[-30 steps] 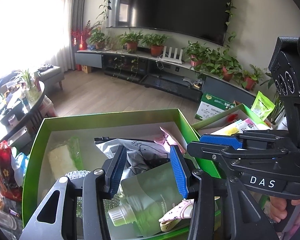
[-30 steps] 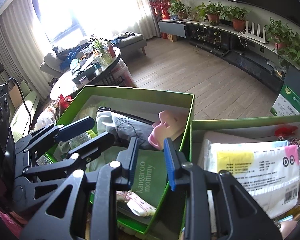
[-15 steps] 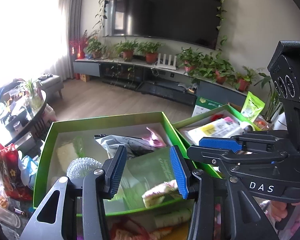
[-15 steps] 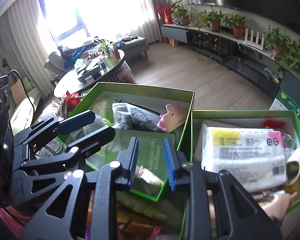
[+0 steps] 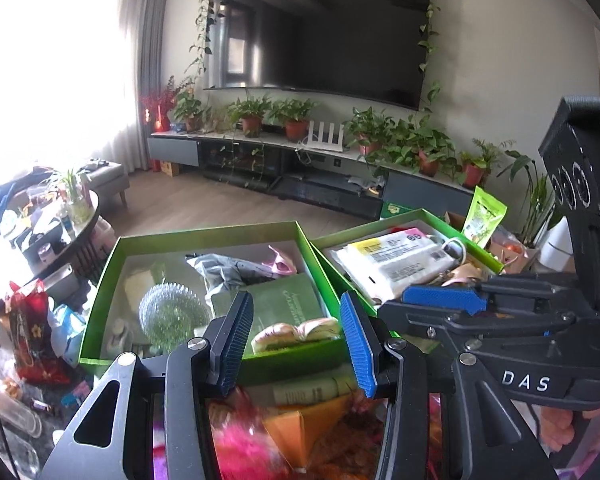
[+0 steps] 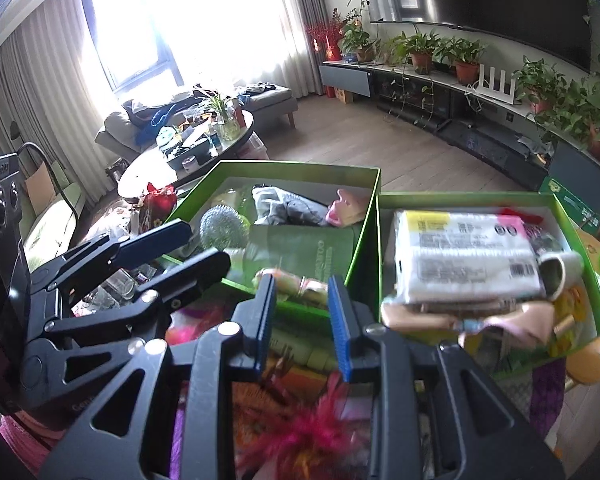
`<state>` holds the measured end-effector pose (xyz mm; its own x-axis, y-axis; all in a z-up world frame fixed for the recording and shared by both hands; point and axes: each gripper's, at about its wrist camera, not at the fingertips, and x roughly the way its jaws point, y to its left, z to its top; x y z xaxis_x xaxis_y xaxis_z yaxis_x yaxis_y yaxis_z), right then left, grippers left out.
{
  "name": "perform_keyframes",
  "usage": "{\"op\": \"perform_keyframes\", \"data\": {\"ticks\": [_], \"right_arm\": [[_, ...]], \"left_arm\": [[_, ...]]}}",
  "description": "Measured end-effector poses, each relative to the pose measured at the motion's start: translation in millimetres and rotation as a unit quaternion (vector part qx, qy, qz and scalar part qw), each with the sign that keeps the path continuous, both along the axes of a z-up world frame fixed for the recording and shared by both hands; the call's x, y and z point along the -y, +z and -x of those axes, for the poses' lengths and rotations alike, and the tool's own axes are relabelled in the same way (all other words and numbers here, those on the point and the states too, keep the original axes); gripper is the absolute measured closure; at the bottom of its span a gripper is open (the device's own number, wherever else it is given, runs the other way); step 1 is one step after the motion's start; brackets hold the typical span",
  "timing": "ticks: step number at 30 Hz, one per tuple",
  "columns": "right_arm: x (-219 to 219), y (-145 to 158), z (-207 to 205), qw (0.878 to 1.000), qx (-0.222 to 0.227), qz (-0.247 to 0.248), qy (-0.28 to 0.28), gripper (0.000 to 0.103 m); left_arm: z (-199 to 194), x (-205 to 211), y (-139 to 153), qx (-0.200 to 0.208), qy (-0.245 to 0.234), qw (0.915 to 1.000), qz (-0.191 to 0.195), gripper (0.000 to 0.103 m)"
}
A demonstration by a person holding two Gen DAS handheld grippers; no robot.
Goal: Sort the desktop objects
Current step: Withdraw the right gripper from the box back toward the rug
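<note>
Daylight pours through the window (image 6: 148,28), blown out to pure white, and the same glare floods the upper left of the left wrist view. The curtains (image 6: 40,68) glow soft beside it. The TV (image 5: 320,36) sits dark and flat against a dim wall. Fisheye bending curves the room and blackens the corners in both views. The boxes (image 5: 204,236) read fairly sharp in the left view; the pink feathers (image 6: 300,432) low down are smeared with blur, and the white pack (image 6: 464,256) is streaked in the right one.

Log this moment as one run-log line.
left gripper: open, empty | right gripper: opening, empty | both above loose clutter before two green cardboard boxes
</note>
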<state>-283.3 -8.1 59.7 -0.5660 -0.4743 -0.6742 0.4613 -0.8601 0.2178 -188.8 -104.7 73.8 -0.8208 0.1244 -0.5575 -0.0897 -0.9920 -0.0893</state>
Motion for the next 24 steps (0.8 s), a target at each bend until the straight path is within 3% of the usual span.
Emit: {"op": "perform_keyframes", "data": {"ticks": [7, 12, 24], "right_arm": [[-10.9, -0.7, -38.9, 1.000, -0.010, 0.002, 0.010, 0.073], [-26.2, -5.4, -66.4, 1.000, -0.013, 0.007, 0.012, 0.072], [-63.0, -16.4, -116.7, 1.000, -0.018, 0.013, 0.010, 0.070]], "left_arm": [[-43.7, -15.8, 3.2, -0.014, -0.003, 0.9998, 0.016, 0.057], [-67.7, -20.9, -2.5, -0.005, -0.012, 0.9999, -0.008, 0.054], [-114.2, -55.8, -17.9, 0.006, -0.029, 0.9995, -0.006, 0.053]]}}
